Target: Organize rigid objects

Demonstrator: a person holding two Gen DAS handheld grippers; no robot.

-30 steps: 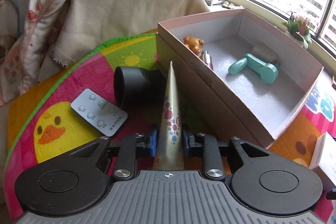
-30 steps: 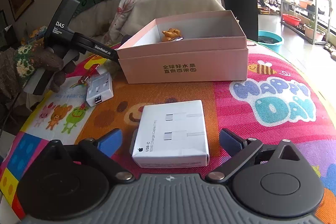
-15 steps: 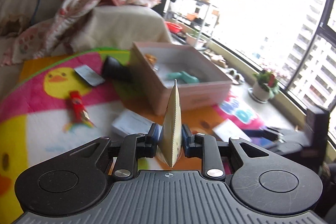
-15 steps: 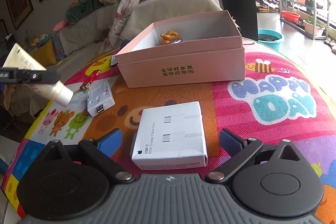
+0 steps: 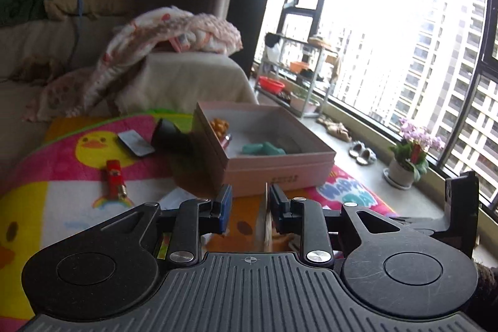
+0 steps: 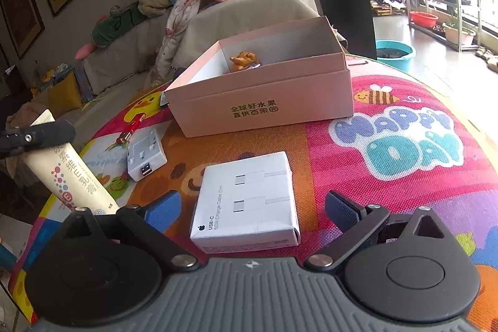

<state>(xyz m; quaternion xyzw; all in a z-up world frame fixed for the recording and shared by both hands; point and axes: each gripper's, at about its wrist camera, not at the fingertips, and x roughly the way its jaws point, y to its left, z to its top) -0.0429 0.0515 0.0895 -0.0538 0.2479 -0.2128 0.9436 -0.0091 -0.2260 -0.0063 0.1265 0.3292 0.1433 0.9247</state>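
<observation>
One pair of right tongs (image 6: 250,202) is held wide open, and one white USB-C cable box (image 6: 246,201) is straddled by its blue pads without being touched. One pair of left tongs (image 5: 247,201) is seen with its jaws parted. One cream tube (image 5: 264,223) is stood edge-on against the right-hand pad, and a clear gap is left to the other pad. From the right wrist view the tube is found far left of the right tongs, crossed by a black finger of the left tongs.

One white socket block (image 6: 144,156) is placed ahead and left of the right tongs on the worktop's play mat (image 6: 404,176). One red lighter-like item (image 5: 115,178) is laid ahead and left of the left tongs. Beyond it one grey remote (image 5: 135,142) and one black cylinder (image 5: 169,139) are seen. Straight ahead of both tongs one open pink box (image 6: 264,111) is set, in which one orange figurine (image 6: 244,59) and one teal item (image 5: 263,149) are counted.
</observation>
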